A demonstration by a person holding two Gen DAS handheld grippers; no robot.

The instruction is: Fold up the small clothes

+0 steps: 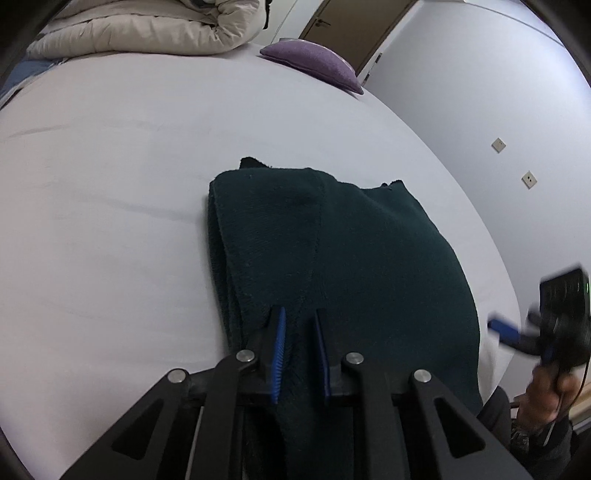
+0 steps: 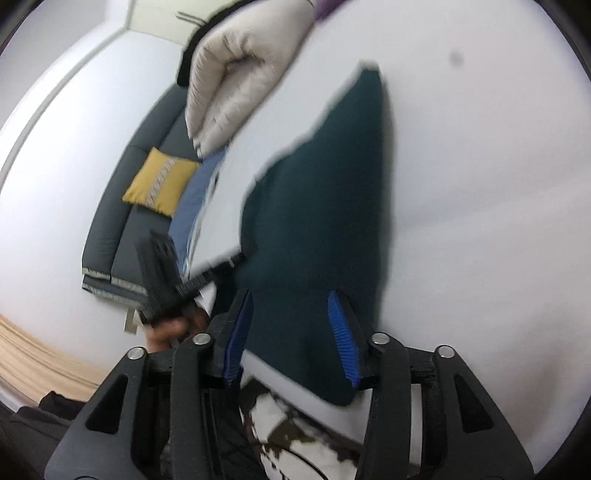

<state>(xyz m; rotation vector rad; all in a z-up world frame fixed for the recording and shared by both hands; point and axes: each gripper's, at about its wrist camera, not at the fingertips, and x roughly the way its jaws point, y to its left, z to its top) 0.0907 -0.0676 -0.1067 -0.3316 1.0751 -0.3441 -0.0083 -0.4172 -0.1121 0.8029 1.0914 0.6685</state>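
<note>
A dark green knitted garment [image 1: 332, 251] lies folded on the white bed [image 1: 110, 184], its near end hanging off the edge. My left gripper [image 1: 300, 314] is nearly closed on the garment's near edge, cloth bunched between the blue pads. The garment also shows in the blurred right wrist view [image 2: 325, 206]. My right gripper [image 2: 291, 299] is open and empty, hovering above the garment's near end. The right gripper shows at the right of the left wrist view [image 1: 517, 328]; the left gripper shows in the right wrist view [image 2: 236, 258].
A beige duvet [image 1: 147, 29] is piled at the far side of the bed and a purple cushion [image 1: 314, 62] lies at the far right corner. A grey sofa [image 2: 122, 221] with a yellow cushion [image 2: 160, 181] stands beyond the bed. A wall [image 1: 480, 110] runs along the right.
</note>
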